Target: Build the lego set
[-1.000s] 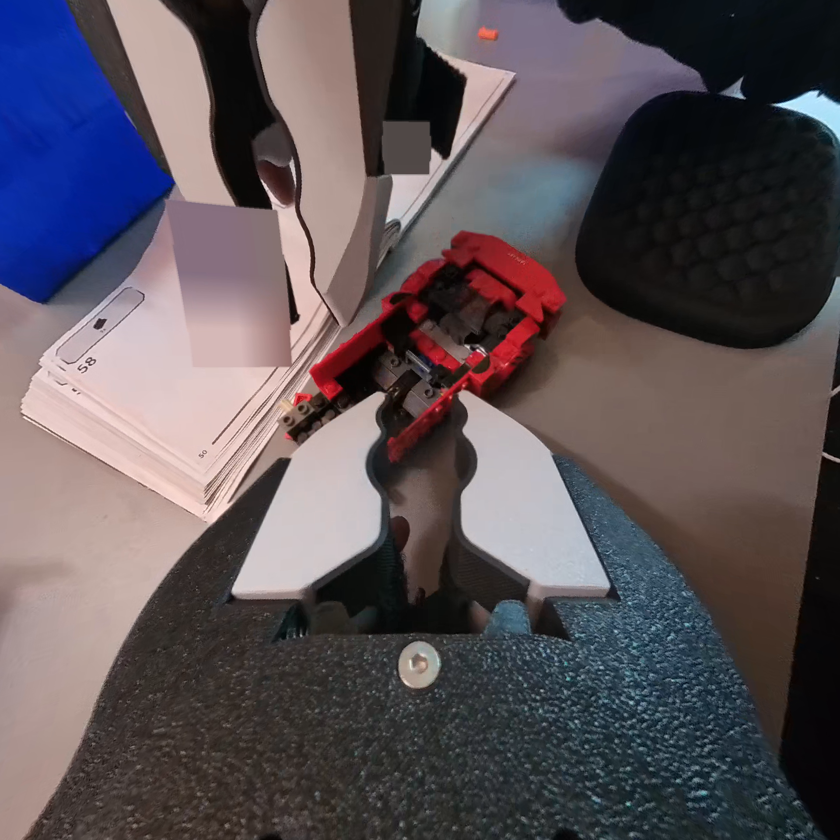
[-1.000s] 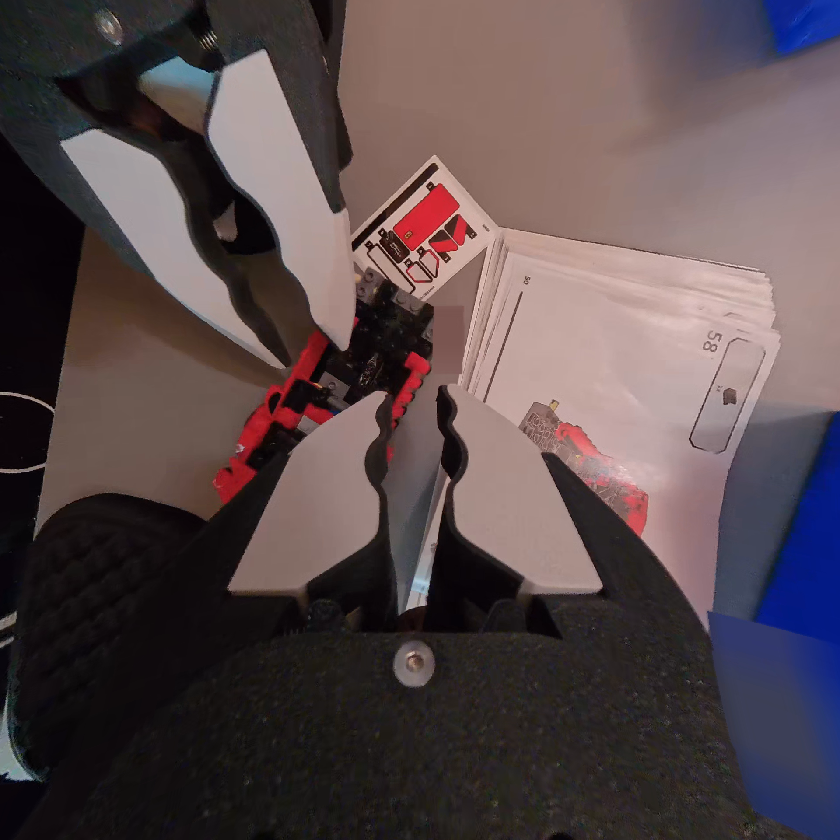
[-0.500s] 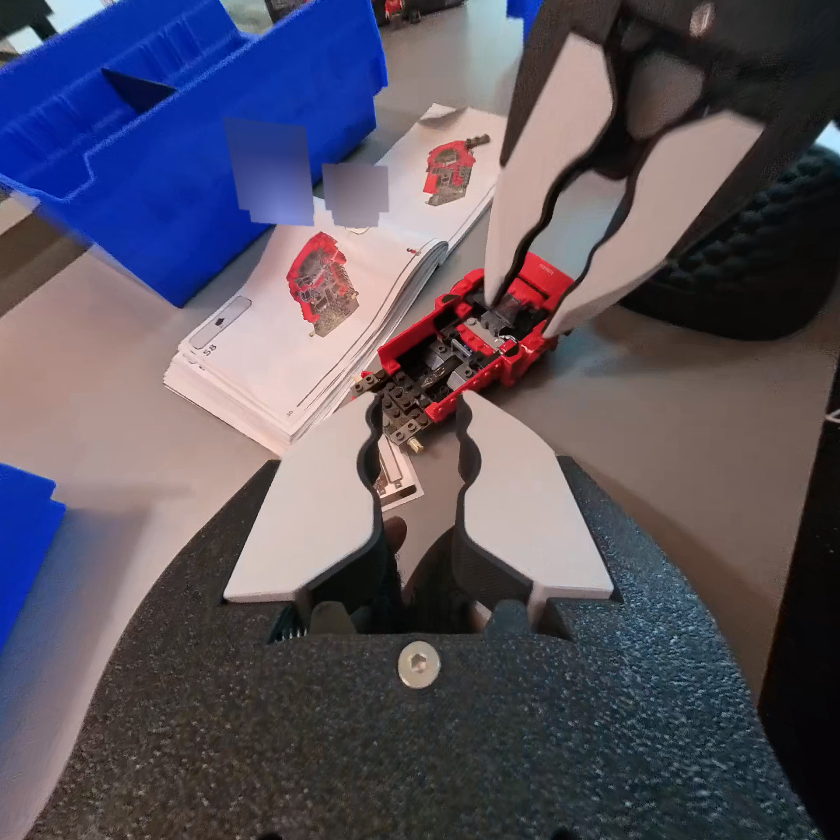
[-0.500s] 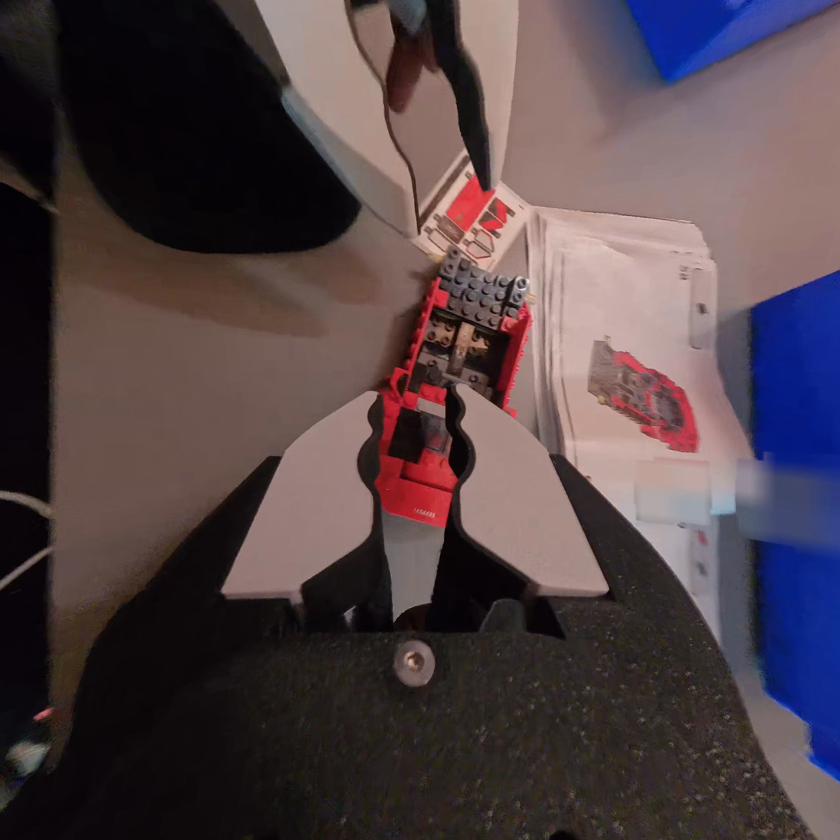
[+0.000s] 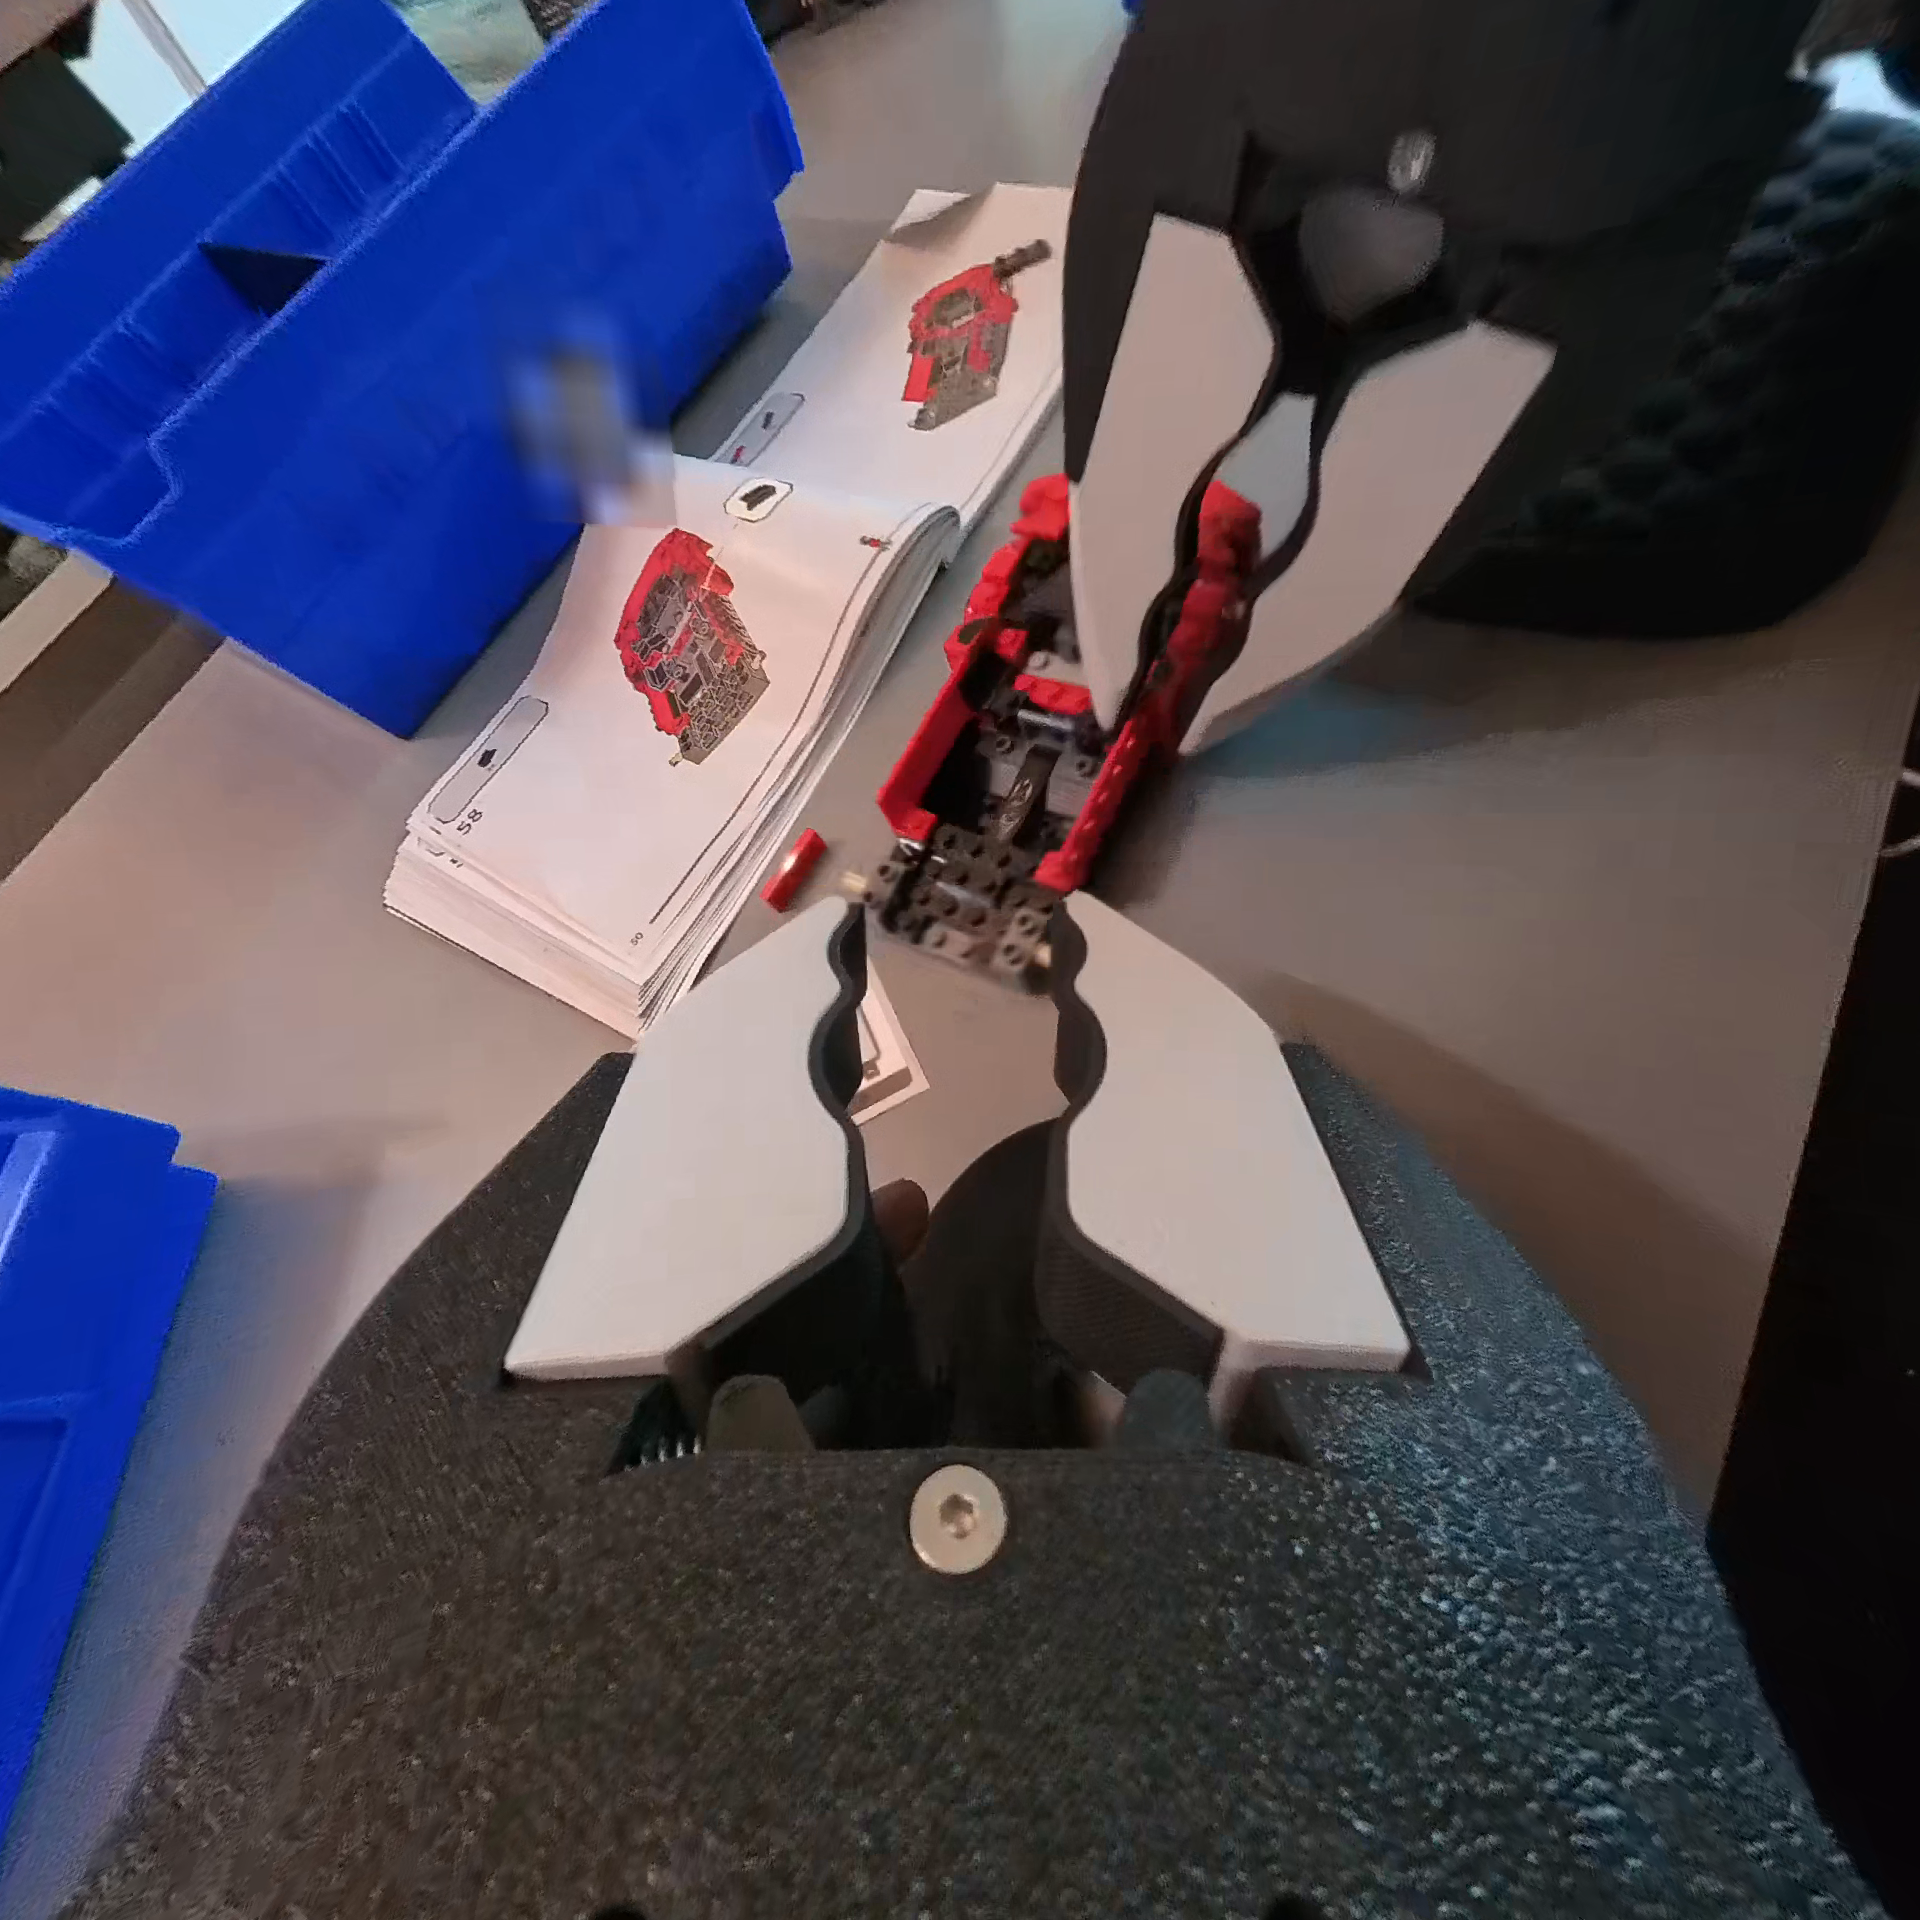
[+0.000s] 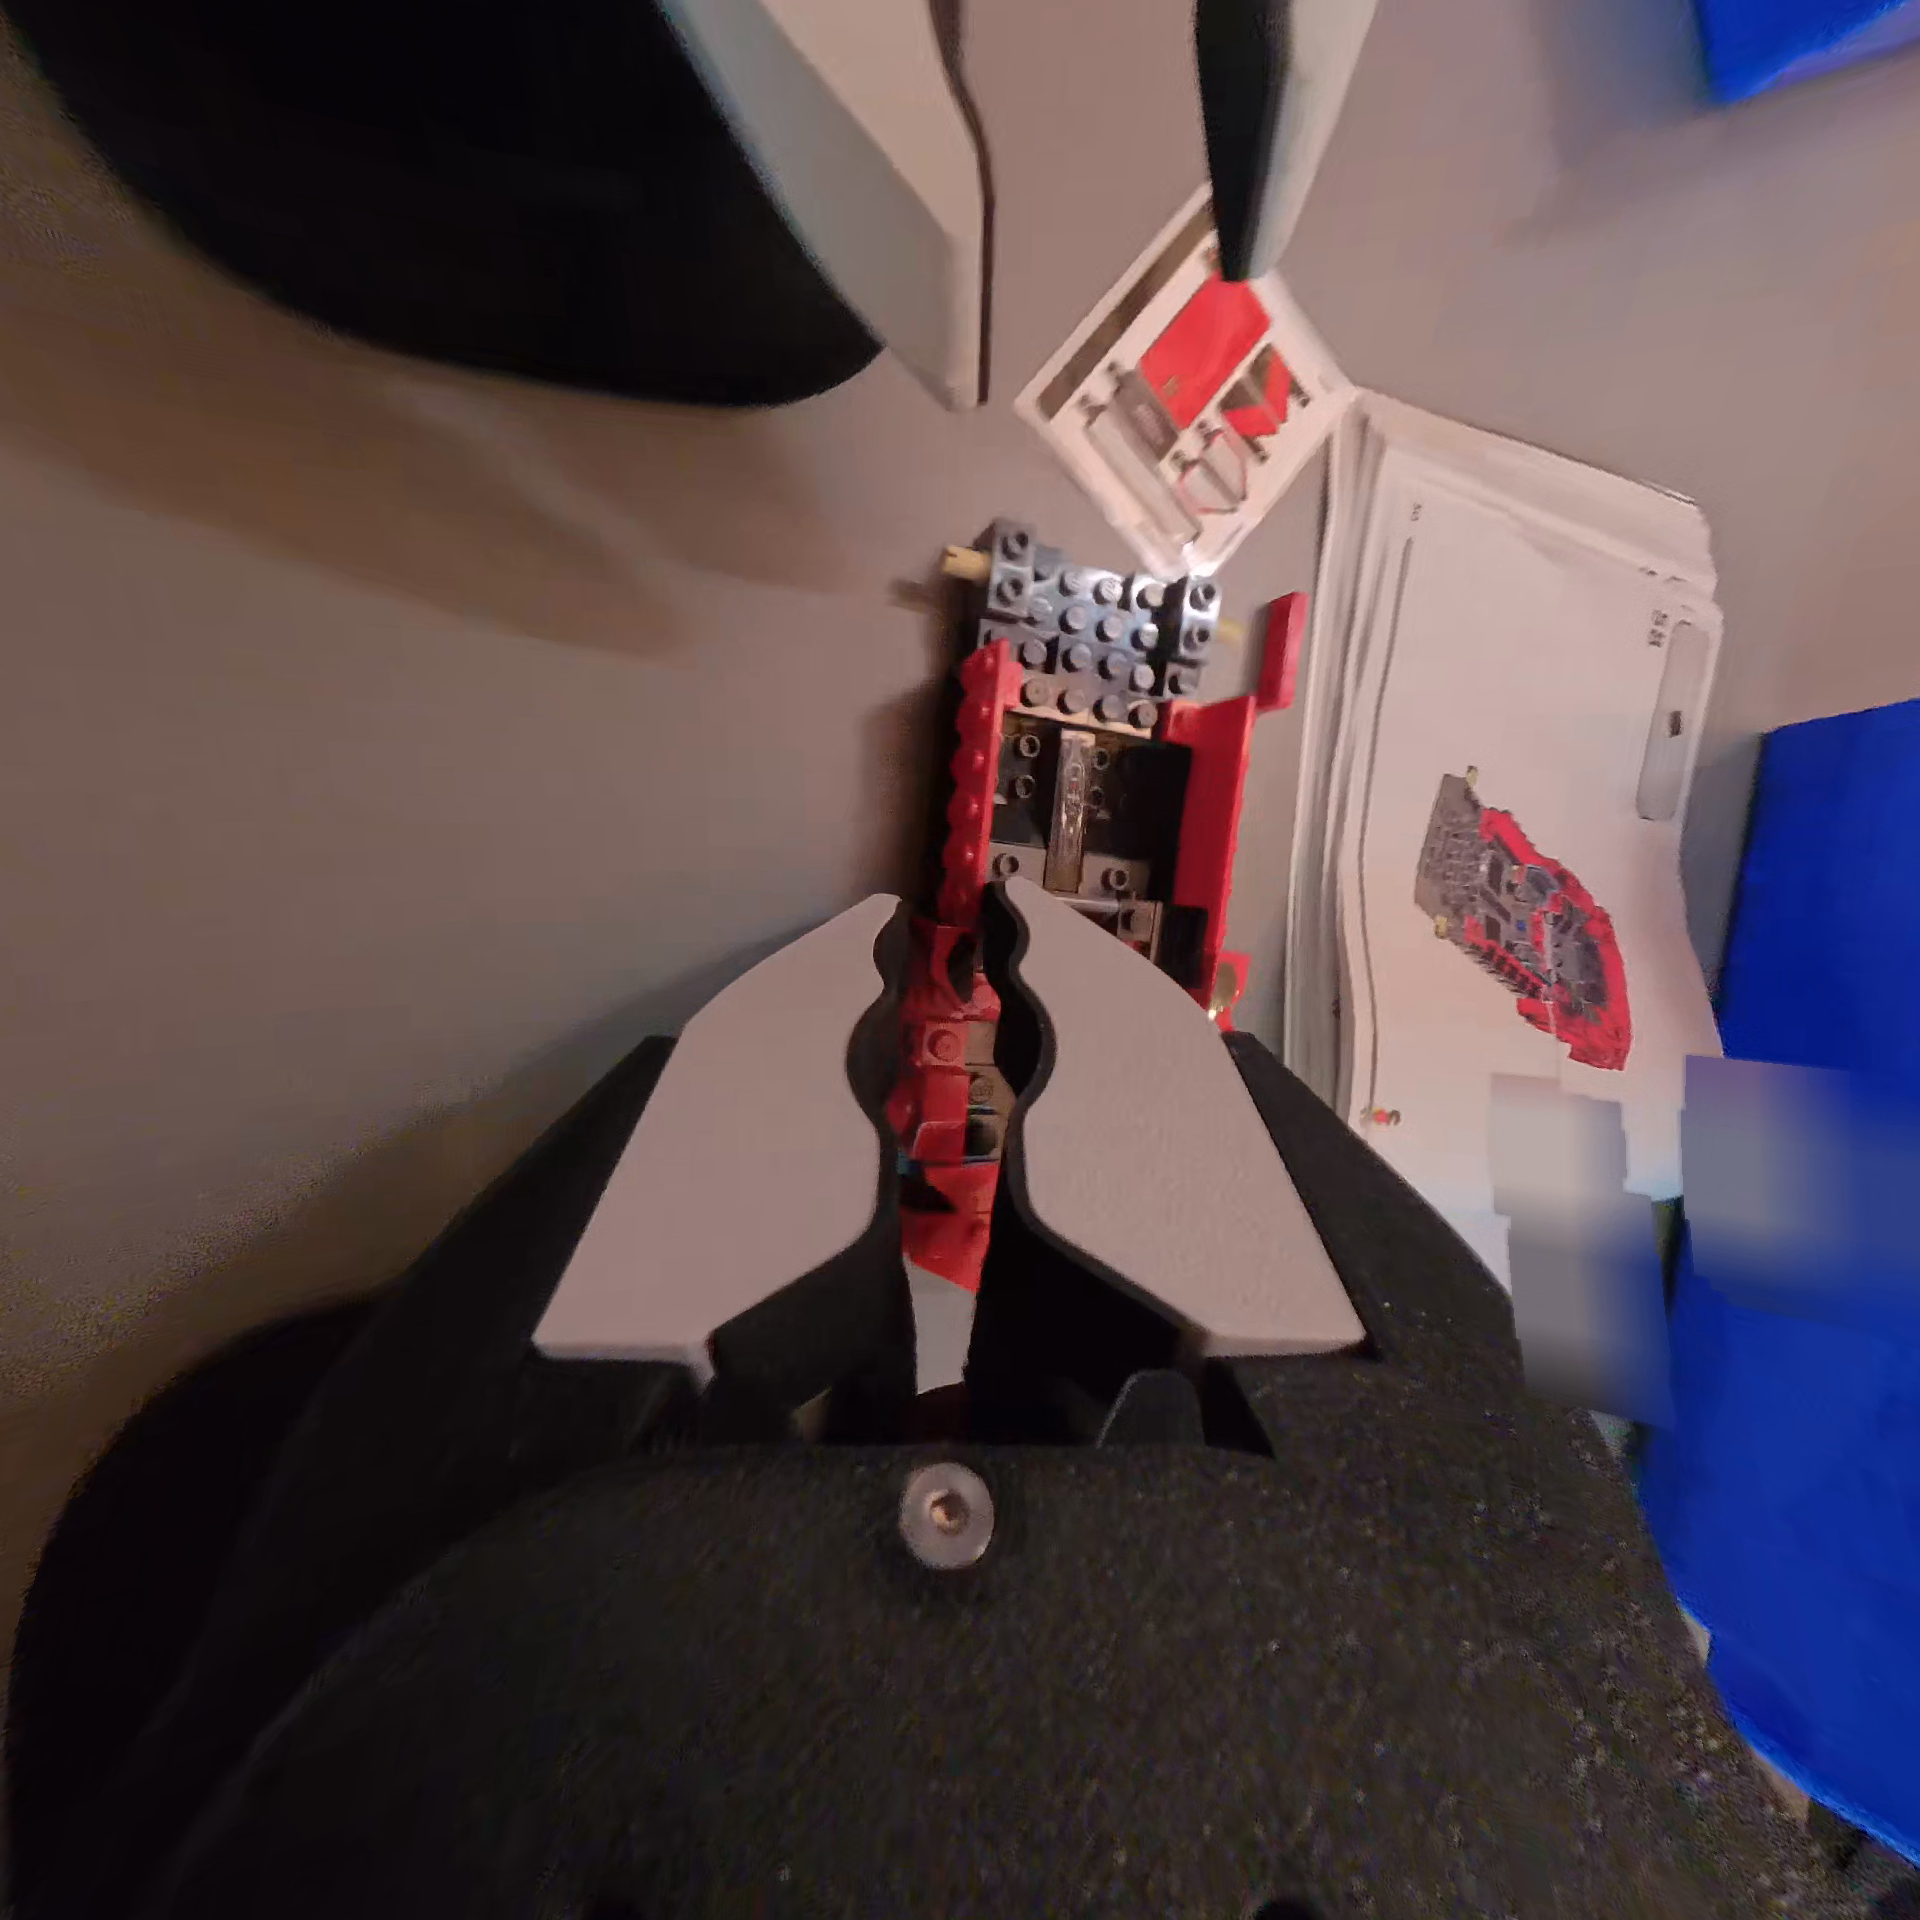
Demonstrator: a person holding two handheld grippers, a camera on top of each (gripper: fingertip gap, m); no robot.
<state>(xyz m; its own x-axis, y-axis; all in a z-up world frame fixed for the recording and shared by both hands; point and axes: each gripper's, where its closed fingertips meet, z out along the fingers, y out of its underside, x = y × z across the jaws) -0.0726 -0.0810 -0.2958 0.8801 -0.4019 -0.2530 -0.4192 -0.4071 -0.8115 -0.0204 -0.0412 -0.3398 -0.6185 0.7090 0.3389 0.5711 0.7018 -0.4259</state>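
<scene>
The partly built red and dark grey lego car (image 5: pixel 1023 769) lies on the grey table beside the open instruction booklet (image 5: pixel 623 769). My right gripper (image 6: pixel 948 906) is shut on the car's red side wall near its red end; in the left wrist view it (image 5: pixel 1153 707) comes down from the top. My left gripper (image 5: pixel 954 927) is open and empty, its tips just short of the car's dark grey studded end (image 6: pixel 1101 623). In the right wrist view it (image 6: pixel 1101 332) hangs above the sticker sheet (image 6: pixel 1174 416). A small loose red piece (image 5: pixel 792 871) lies between car and booklet.
A blue bin (image 5: pixel 395 343) stands behind the booklet, and another blue bin (image 5: pixel 62 1351) is at the left edge. A black padded cushion (image 5: pixel 1714 416) lies at the right, behind the car. The booklet (image 6: pixel 1507 831) and a blue bin (image 6: pixel 1849 1039) lie right of the car. There is about 8 cm between the tips of the two grippers. The small loose red piece (image 5: pixel 792 871) is about 9 cm from both grippers' fingertips. The right camera catches it too, in the right wrist view (image 6: pixel 1280 650).
My right gripper has closed on the car's side wall and turned the car lengthwise towards my left gripper. A small red piece now lies loose by the booklet.
</scene>
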